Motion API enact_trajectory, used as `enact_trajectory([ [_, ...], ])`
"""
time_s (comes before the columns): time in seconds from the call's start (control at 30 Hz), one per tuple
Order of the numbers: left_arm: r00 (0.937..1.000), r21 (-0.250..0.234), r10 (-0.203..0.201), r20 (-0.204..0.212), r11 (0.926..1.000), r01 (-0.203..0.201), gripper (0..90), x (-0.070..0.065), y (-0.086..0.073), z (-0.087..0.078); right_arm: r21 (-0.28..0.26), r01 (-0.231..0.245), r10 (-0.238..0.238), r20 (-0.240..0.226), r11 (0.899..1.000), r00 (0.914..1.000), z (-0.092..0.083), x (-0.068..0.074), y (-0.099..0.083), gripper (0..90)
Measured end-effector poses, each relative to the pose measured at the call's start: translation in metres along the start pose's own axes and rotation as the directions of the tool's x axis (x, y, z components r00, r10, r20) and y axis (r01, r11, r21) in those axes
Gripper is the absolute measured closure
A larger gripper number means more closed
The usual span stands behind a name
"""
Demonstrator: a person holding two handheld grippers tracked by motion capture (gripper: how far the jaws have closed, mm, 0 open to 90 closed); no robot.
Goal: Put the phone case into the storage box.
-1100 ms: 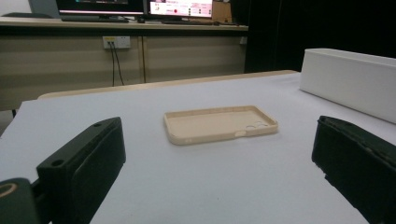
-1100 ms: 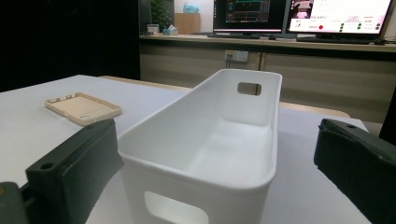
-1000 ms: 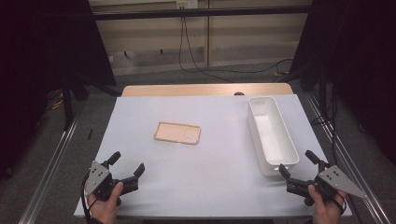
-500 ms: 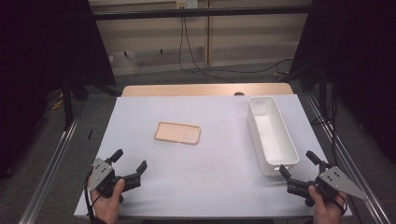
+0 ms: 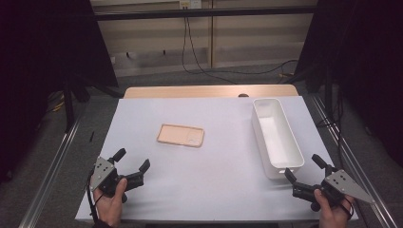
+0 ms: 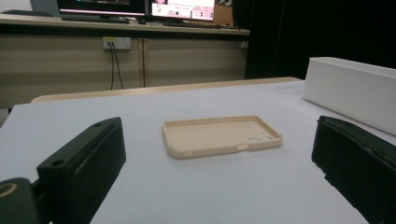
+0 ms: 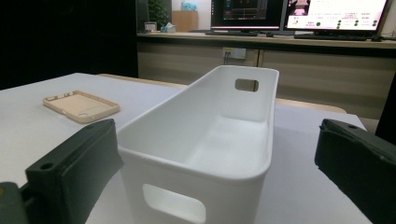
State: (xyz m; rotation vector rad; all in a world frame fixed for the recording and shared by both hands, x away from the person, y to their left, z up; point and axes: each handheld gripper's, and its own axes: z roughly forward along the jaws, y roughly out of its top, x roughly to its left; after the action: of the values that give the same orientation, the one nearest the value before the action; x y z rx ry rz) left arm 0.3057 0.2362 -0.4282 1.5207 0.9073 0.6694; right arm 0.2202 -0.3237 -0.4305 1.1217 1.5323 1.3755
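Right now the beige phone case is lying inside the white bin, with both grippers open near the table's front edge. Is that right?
Not quite. The beige phone case lies flat on the table, well to the left of the white bin, which is empty; the high view shows the gap between them. The rest holds: the left gripper and right gripper are both open near the table's front edge.

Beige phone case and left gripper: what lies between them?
Nothing: bare white table separates the left gripper from the beige rubbery phone case, in the high and left gripper views.
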Motion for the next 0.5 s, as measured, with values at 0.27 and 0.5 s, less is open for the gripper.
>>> enact_trajectory([
  [0.27,0.9997,0.022,0.011,0.024,0.9997,-0.011,2.8,0.000,0.002,0.015,-0.003,0.002,-0.002,0.010,1.000,1.0000,-0.003,0.000,0.001,0.0],
  [0.5,0.9995,0.001,0.017,0.026,0.9999,-0.017,3.3,0.003,0.009,0.027,-0.004,0.008,-0.008,0.007,1.000,0.9999,-0.003,0.002,0.001,0.0],
])
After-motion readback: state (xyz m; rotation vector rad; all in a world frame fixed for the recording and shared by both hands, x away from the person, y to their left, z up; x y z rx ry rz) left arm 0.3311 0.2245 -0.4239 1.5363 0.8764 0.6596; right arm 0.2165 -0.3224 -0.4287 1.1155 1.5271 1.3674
